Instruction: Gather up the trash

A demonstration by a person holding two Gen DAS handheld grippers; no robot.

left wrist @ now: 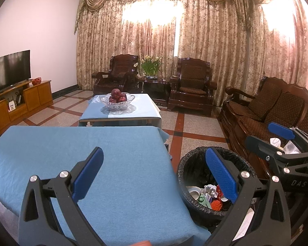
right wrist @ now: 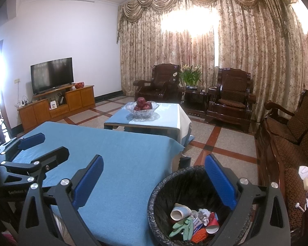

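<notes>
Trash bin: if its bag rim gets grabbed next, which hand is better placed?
Right, probably. The right gripper, open, looks down into the bin; the left gripper, also open, points mostly over the blue table.

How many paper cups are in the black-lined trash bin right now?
2 visible: a white paper cup lying at the left of the black-lined trash bin, and a red paper cup at the right. More may be buried.
</notes>
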